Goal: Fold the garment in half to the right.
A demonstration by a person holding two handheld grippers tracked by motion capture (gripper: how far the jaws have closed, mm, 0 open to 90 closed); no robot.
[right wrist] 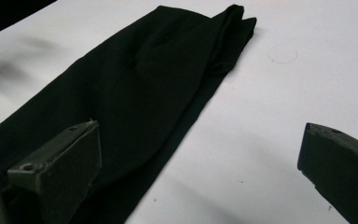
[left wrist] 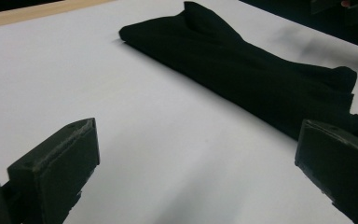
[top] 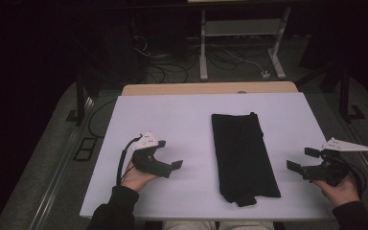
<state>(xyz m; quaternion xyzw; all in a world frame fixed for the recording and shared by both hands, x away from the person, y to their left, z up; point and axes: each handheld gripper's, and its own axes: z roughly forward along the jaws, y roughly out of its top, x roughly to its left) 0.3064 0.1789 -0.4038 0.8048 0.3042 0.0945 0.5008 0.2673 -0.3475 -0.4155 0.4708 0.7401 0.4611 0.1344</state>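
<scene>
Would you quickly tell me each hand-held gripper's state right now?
Left hand-held gripper: open, holding nothing.
Right hand-held gripper: open, holding nothing, beside the folded black cloth.

High cam sits above the person's side, looking forward and down over the whole table (top: 191, 115). The two gripper cams ride low and close, one aimed toward 3 o'clock, the other toward 9. Both share the black cloth (left wrist: 242, 79) in the middle.

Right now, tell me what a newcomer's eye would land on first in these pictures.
The folded black cloth stands out, lying lengthwise in the middle of the white table, a little right of centre. On either side a hand-held gripper faces it with jaws wide apart: the left gripper to its left, the right gripper to its right, neither touching it.
</scene>
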